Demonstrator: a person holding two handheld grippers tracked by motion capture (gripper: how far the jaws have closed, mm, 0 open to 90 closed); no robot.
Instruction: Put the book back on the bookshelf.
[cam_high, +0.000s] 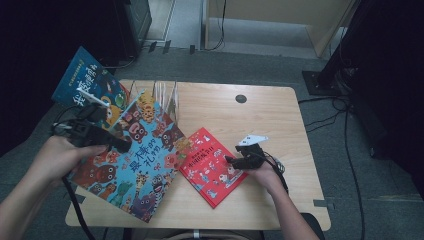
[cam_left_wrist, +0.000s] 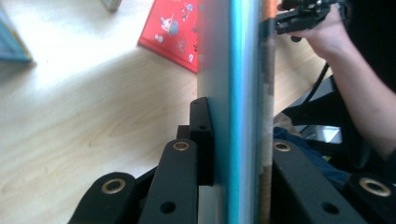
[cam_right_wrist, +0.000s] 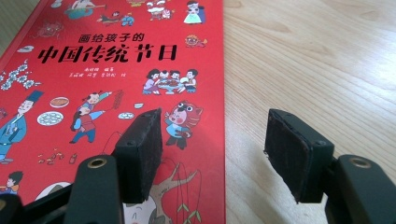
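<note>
Our left gripper is clenched on the big blue picture book, its pads pressing either face so that in the left gripper view we look straight along the book's thin edge. In the high view the book hangs tilted over the table's left half, its near corner past the near-left table edge and its right edge reaching over the left edge of the red book.

Our right gripper stands released, nothing between the pads; one pad hovers over the red book's cover and the other over bare wood, with the book's right edge running between them. That red book lies flat and askew near the table's middle.

To the right and far side we have open wood. At the far left a clear rack stands, with another blue book leaning beyond the table's left edge.
</note>
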